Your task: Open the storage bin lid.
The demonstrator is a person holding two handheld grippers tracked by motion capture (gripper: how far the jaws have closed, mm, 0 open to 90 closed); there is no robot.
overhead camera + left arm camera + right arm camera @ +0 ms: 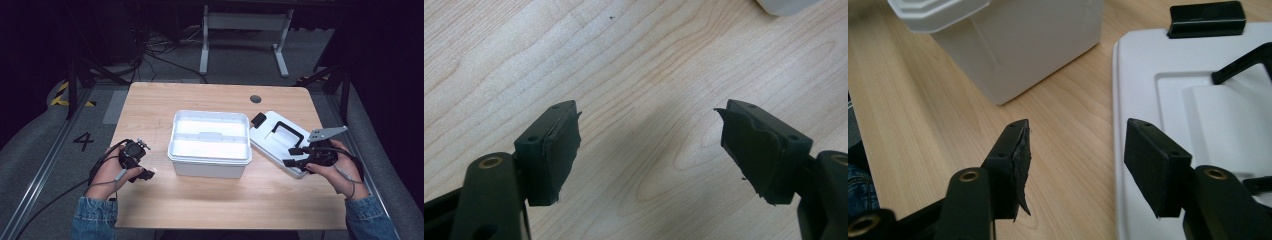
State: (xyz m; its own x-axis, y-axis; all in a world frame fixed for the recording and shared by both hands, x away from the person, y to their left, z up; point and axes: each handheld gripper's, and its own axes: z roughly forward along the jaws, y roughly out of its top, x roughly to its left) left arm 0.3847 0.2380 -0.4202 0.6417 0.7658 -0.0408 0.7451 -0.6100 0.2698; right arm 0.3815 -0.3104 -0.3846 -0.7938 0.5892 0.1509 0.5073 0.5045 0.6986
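A white open box stands in the middle of the wooden table; its interior looks bare. Its white lid lies flat to the right, with a black handle and a black latch. My left gripper rests left of the box, jaws open over bare wood. My right gripper is open at the lid's near edge. In the right gripper view one jaw is over the lid and the other over the table, with the box's corner ahead.
A round hole is in the table's far right part. Beyond the table stand a white frame and floor cables. The floor at the left carries a "4" mark. Bare wood lies in front of the box.
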